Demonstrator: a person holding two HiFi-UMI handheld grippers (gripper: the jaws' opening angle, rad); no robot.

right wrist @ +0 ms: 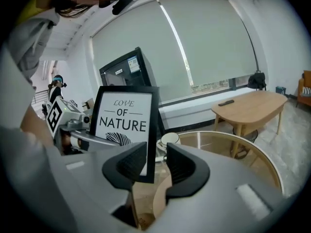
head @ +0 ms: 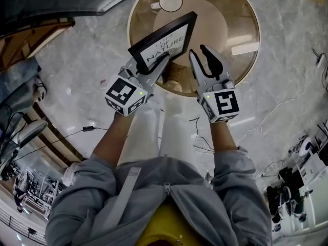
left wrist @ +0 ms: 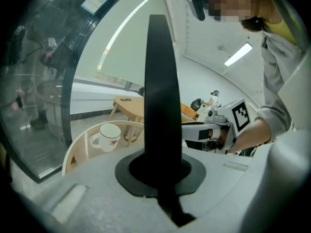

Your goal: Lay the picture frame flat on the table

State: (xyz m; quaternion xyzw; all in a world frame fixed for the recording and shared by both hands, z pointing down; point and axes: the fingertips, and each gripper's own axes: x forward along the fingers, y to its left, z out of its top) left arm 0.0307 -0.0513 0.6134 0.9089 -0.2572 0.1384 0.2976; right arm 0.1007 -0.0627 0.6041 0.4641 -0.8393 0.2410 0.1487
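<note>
Here, nearest to the head camera, two grey sleeves [head: 230, 178] reach forward, and each hand carries a gripper with a marker cube [head: 224, 104] on it.

The left gripper [head: 160, 61] is clamped on the left edge of the frame [head: 166, 40]. In the left gripper view the black frame stands edge-on and upright between the jaws, and they are closed tight on it with no gap to see.

The right gripper [head: 201, 55] is just beside the right side of the frame, and its jaws stand clearly apart. In the right gripper view the lower right edge of the frame sits in the gap between the two pads [right wrist: 130, 163]. The pads do not press on it, and a free space shows between the edge and the right-hand pad. So this gripper holds nothing.

The frame is not flat. It stands steeply, a little tilted, over the near part of the round table [head: 251, 19], with the print "LOVE OF NATURE" facing toward the person. Its lower edge is hidden behind the jaws, so it cannot be told if it touches the table top.

Farther on the same table, beyond the frame, a white cup [head: 170, 2] stands on a saucer [head: 179, 6].

Around the table lies a pale marble floor [head: 287, 60] with thin cables [head: 266, 122] on it. In the right gripper view a wooden table [right wrist: 252, 106] stands well apart, by the window.
</note>
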